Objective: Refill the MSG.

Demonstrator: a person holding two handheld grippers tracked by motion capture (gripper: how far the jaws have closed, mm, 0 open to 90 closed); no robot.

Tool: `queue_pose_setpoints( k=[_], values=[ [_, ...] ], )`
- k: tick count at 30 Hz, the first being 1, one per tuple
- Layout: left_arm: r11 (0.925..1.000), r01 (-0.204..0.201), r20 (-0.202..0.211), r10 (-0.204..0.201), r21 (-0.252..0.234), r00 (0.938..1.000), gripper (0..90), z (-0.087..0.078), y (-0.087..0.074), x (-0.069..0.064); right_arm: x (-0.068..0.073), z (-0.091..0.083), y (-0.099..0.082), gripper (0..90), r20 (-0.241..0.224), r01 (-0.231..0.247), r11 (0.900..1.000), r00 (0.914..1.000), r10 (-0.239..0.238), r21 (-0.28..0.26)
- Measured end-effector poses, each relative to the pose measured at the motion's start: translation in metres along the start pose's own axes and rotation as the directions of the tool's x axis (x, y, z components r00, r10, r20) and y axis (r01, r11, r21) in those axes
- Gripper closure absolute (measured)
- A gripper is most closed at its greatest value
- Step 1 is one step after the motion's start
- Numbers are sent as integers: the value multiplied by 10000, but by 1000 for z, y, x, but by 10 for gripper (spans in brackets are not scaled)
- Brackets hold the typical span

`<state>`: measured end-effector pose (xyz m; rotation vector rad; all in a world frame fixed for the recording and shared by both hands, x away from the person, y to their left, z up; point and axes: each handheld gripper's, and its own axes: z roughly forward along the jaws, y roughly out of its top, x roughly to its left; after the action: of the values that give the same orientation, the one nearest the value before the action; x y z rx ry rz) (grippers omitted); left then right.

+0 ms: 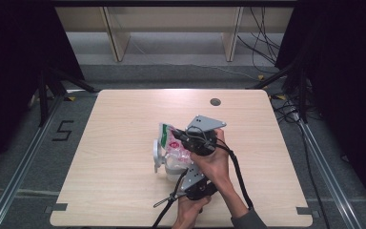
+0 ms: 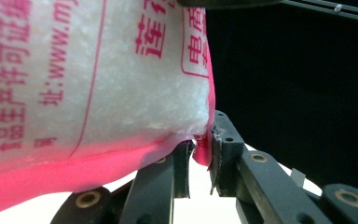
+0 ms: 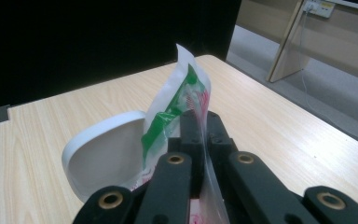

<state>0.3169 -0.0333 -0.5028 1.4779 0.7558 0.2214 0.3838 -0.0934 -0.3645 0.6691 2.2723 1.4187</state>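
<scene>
Two grippers pinch one soft, clear plastic pouch of white granules with red print (image 1: 174, 143): left gripper (image 2: 200, 156) jaws nip its red bottom seam, right gripper (image 3: 204, 126) jaws clamp its top edge, beside a white bowl (image 3: 105, 156) above the bench (image 1: 124, 119). Likely limp, slippery; hold seams.

I see the bag (image 1: 174, 143) held above the middle of the surface (image 1: 114, 143), a bowl (image 1: 158, 155) touching its left side. My right hand-held gripper (image 1: 183, 138) pinches its top edge; my left hand-held gripper (image 1: 187, 177) pinches it from below, nearer me.
</scene>
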Motion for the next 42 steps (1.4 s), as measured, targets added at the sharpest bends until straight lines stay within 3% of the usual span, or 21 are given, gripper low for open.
queue_pose_setpoints(
  k=[3, 8, 10, 12, 18, 20, 23, 25, 28, 30, 39, 42],
  values=[
    [10000, 54, 56, -53, -20, 10000, 791, 0, 0, 1, -2, 1, -1, 896, 95, 250, 9997, 9996, -249, -83],
    [10000, 26, 71, -26, -12, 10000, 792, 0, 0, 1, 0, 0, 0, 896, 20, -27, 10000, 10000, 27, -12],
    [10000, 58, 47, -58, -27, 10000, 792, 1, 0, 1, -1, 3, -1, 896, 164, 171, 9998, 9997, -168, -131],
    [10000, 53, 61, -53, -21, 10000, 792, 0, 0, 1, 0, 3, -2, 896, 51, 28, 10000, 10000, -28, -5],
    [10000, 46, 61, -46, -11, 10000, 792, 0, 0, 1, -2, 1, -1, 896, 151, 239, 9997, 9996, -238, -66],
    [10000, 45, 37, -45, 69, 10000, 793, -1, 0, 1, -1, 3, -2, 896, 21, 0, 10000, 10000, 0, 12],
    [10000, 25, 94, -25, -28, 10000, 793, 0, 0, 1, -1, 1, -1, 896, 63, 114, 9999, 9999, -113, -45],
    [10000, 22, 86, -22, -8, 10000, 794, 0, 0, 1, 1, -1, 0, 896, 58, -215, 9998, 9998, 215, 52],
    [10000, 66, 79, -66, -1, 9999, 792, 0, -1, 1, -2, 1, -1, 896, 187, 202, 9998, 9996, -200, -91],
    [10000, 42, 18, -42, 60, 10000, 792, -1, -1, 1, -1, 2, -2, 896, 55, -31, 10000, 10000, 31, -32],
    [10000, 20, 95, -20, 8, 10000, 793, -1, 0, 1, -1, 1, -1, 896, 179, 132, 9998, 9998, -130, -140],
    [10000, 26, 88, -26, 8, 10000, 792, -1, 1, 1, 0, 0, 0, 896, -37, 24, 10000, 10000, -24, -16]
  ],
)
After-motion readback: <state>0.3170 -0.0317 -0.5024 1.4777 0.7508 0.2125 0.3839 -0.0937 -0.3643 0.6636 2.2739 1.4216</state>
